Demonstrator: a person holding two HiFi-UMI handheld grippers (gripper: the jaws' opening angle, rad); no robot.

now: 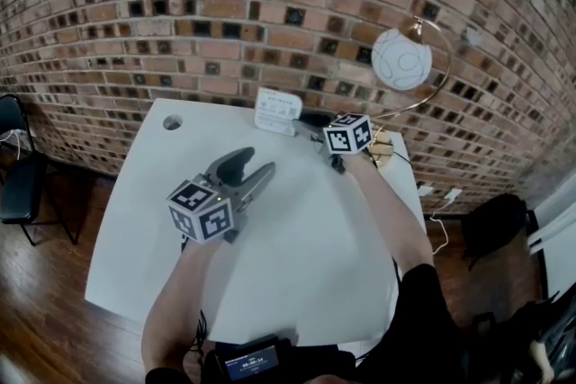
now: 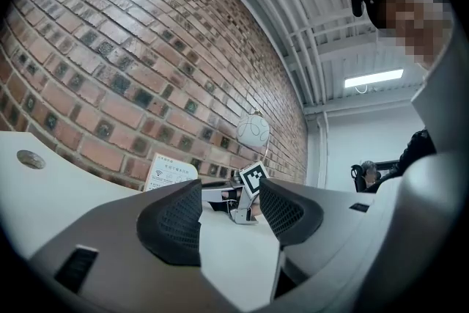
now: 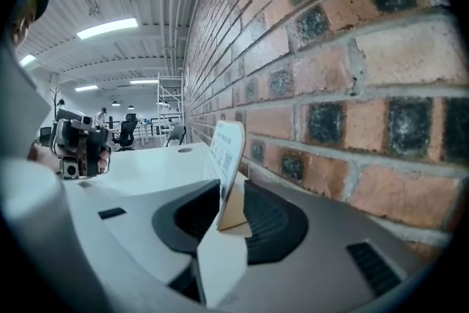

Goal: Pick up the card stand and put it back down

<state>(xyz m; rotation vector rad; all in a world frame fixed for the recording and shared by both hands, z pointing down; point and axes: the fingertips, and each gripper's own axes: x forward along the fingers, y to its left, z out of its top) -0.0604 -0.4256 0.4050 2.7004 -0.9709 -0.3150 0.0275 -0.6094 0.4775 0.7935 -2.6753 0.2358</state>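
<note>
The card stand [image 1: 277, 111] is a white printed card on a tan base, standing upright at the far edge of the white table [image 1: 297, 274] against the brick wall. My right gripper [image 1: 310, 131] is at its right side. In the right gripper view the card stand [image 3: 226, 150] stands between the jaws of my right gripper [image 3: 231, 196], which is open, with a gap showing on each side of the card. My left gripper [image 1: 255, 163] hovers over the middle of the table, open and empty. The left gripper view shows the stand [image 2: 170, 174] far ahead, beyond my left gripper [image 2: 231, 203].
A lamp with a white globe [image 1: 401, 58] on a brass arc stands at the table's far right corner. A round cable hole [image 1: 172, 122] is at the far left corner. A black chair [image 1: 13, 166] stands left of the table, and cables [image 1: 441, 193] hang at its right.
</note>
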